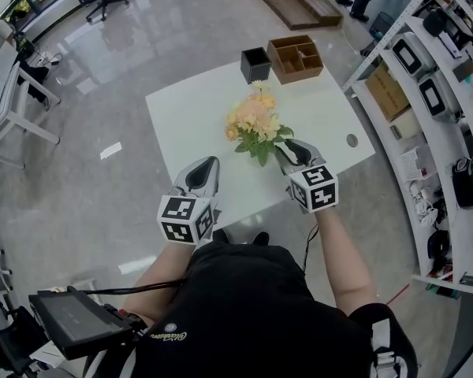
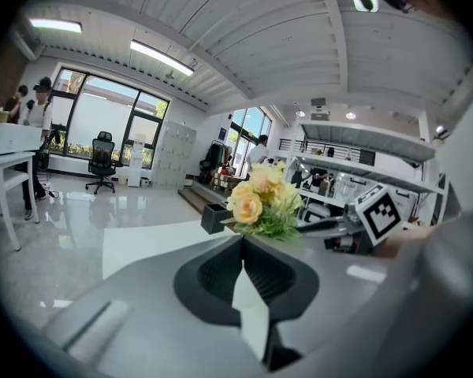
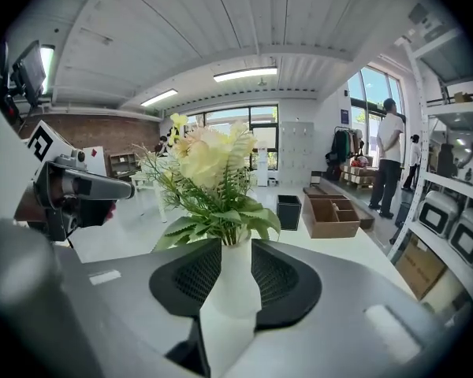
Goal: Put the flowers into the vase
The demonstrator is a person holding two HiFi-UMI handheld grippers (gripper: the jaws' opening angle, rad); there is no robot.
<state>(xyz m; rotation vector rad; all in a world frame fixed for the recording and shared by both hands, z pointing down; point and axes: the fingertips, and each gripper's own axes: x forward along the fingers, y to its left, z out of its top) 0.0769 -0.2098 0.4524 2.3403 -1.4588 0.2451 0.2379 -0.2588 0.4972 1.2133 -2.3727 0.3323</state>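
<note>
A bunch of pale yellow and peach flowers (image 1: 255, 120) with green leaves stands in a white vase (image 3: 236, 278) on the white table (image 1: 185, 124). In the head view the vase is hidden under the leaves. My right gripper (image 1: 288, 150) is shut on the vase, whose neck fills the gap between the black pads (image 3: 280, 278) in the right gripper view. Whether the vase rests on the table I cannot tell. My left gripper (image 1: 209, 162) hovers at the table's near edge, left of the flowers (image 2: 260, 199), with its tips together and nothing held.
A black square box (image 1: 255, 64) and a wooden compartment tray (image 1: 295, 57) stand at the table's far edge. A small round hole (image 1: 351, 140) marks the right side of the table. Storage shelves (image 1: 426, 93) line the right. People stand far off.
</note>
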